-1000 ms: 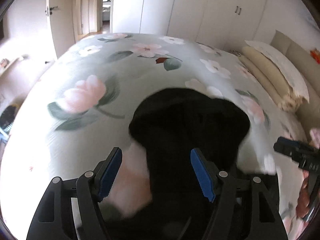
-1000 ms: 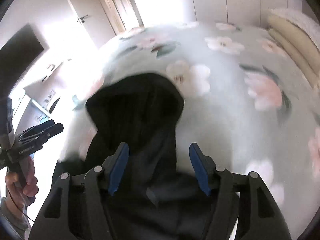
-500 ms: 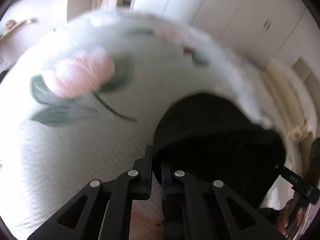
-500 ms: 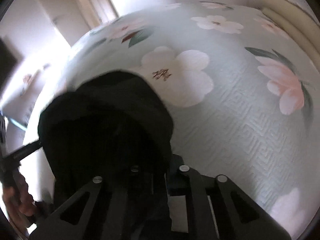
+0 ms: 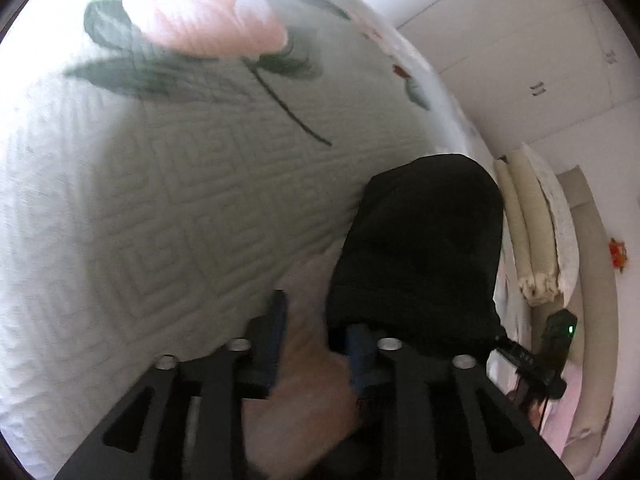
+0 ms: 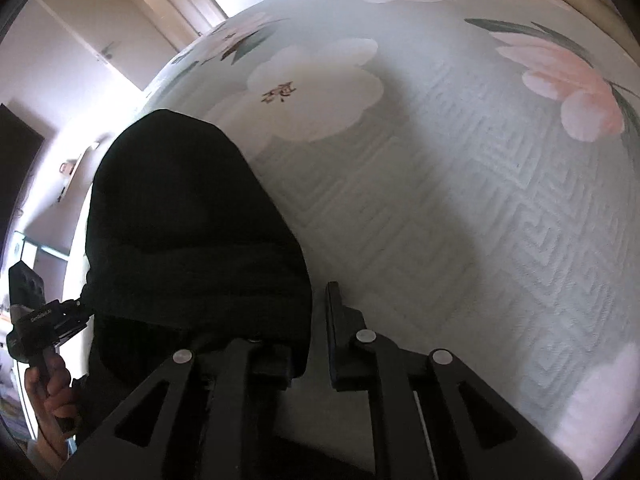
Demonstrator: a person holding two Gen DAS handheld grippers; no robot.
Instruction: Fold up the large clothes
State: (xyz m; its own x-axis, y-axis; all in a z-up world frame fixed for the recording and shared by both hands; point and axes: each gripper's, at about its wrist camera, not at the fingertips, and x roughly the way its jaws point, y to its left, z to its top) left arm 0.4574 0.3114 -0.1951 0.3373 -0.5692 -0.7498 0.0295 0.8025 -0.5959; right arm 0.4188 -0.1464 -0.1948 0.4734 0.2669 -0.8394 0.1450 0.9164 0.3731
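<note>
A black garment (image 5: pixel 420 248) lies bunched on the floral quilted bedspread (image 5: pixel 160 200). My left gripper (image 5: pixel 318 332) hovers low over the bed at the garment's left edge. Its jaws are opening, and pink bedspread print shows between the blue pads (image 5: pixel 276 320) while the cloth edge drapes over the right one. In the right wrist view the same black garment (image 6: pixel 192 232) covers the left finger of my right gripper (image 6: pixel 308 340), which is shut on its near edge. Each view shows the other gripper at the frame edge: right gripper (image 5: pixel 536 360), left gripper (image 6: pixel 44 320) with a hand (image 6: pixel 52 392).
Cream pillows (image 5: pixel 532 240) are stacked along the headboard at the right. White wardrobe doors (image 5: pixel 520 60) stand beyond the bed. A room door (image 6: pixel 120 40) and a dark screen (image 6: pixel 16 152) lie to the left. Bedspread (image 6: pixel 480 200) stretches wide to the right of the garment.
Both grippers have dropped closer to the bed with the garment. Both jaws closed from wide open; the left jaws have since parted again, the right stay closed.
</note>
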